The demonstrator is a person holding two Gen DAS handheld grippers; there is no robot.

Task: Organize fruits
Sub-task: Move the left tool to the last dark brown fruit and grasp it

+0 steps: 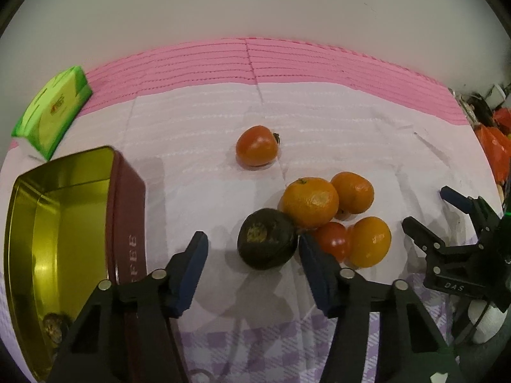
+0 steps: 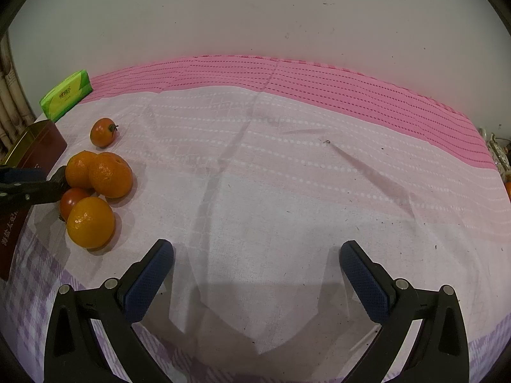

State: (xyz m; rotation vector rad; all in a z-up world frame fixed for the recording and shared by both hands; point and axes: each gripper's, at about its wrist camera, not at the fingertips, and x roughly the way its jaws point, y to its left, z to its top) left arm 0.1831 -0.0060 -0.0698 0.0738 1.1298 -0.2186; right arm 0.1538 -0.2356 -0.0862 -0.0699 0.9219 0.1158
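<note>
The left hand-held gripper (image 1: 252,249) is held apart around a dark, round, possibly avocado-like fruit (image 1: 266,238) beside the orange mandarins (image 1: 310,202), while the right hand-held gripper (image 2: 255,255) is spread over bare cloth.

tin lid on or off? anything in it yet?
Off: the tin is open-topped, gold interior exposed, no lid in view. Not empty: one dark round item sits in its near corner; what it is, cannot tell.
</note>
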